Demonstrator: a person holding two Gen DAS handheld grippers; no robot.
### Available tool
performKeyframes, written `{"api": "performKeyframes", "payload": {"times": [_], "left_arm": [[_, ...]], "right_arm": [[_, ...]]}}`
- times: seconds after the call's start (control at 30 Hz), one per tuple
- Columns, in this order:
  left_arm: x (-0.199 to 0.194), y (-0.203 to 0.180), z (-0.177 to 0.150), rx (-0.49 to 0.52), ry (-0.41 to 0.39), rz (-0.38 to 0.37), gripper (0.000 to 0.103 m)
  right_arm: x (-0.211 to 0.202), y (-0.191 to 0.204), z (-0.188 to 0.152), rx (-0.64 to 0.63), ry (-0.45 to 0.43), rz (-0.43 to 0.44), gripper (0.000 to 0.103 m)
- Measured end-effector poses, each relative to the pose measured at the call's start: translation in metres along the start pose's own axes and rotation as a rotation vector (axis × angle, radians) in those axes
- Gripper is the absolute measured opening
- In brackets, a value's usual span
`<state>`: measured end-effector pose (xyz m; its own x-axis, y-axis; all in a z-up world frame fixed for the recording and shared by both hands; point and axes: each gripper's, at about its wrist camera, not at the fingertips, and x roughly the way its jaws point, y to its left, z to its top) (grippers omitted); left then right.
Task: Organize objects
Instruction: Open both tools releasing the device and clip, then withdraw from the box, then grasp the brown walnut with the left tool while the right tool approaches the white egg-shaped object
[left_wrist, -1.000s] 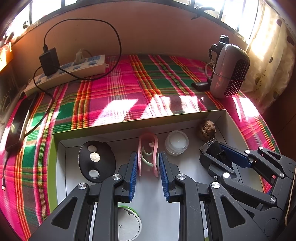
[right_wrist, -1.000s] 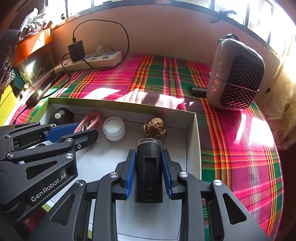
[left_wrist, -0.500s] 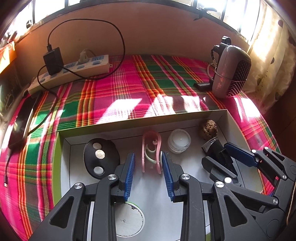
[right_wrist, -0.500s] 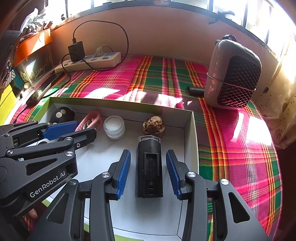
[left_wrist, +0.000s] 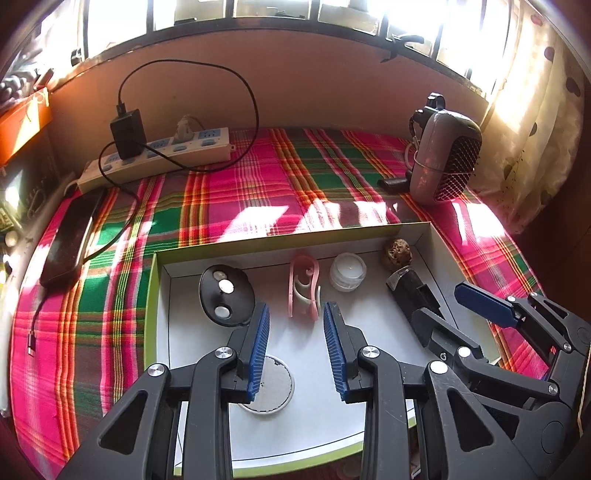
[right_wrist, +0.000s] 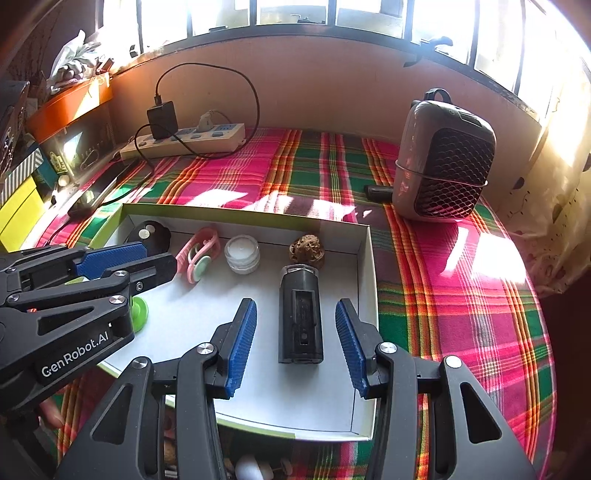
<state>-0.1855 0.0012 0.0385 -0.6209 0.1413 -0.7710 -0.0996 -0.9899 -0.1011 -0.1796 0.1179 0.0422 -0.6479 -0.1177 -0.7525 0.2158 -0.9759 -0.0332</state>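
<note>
Table: one, under a pink, green and orange plaid cloth.
Tray: one shallow white box with a green outer rim, at the near centre of the table; it holds six loose things.
Heater: one grey unit with a dark grille, at 2 o'clock from the tray.
Power strip: one, at 11 o'clock, with a black adapter plugged in.
Black case: one oblong, matte, ridged at its far end; flat on the tray floor at the right.
Black oval: one, bearing three pale round spots; at the tray's far left.
Pink clip: one, looped, with a pale green inner piece.
Jar: one, small, clear, white inside.
Brown lump: one, rough, in the far right corner.
Round disc: one, pale, on the tray floor.
Left claw: jaws apart, just short of the pink clip, gripping nothing.
Right claw: jaws have just been opening; they straddle the black case without touching it.
</note>
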Motion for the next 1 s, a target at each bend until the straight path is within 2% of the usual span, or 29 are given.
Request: {"api": "performKeyframes", "payload": {"times": [0.47,0.83,1.0], "left_arm": [[-0.057,0.001,-0.036,-0.001,-0.075,-0.017,0.029],[-0.066,0.008,-0.074,-0.008,-0.036,-0.090,0.029],[-0.062,0.003,-0.083,-0.007,-0.004,-0.157,0.028]], "right_arm": [[-0.056,0.001,-0.025,0.023,-0.079,-0.008,0.046],[-0.073,-0.015,-0.060,0.091,-0.065,-0.029,0.046],[-0.076,-0.018,-0.074,0.109,-0.056,-0.029,0.046]]}}
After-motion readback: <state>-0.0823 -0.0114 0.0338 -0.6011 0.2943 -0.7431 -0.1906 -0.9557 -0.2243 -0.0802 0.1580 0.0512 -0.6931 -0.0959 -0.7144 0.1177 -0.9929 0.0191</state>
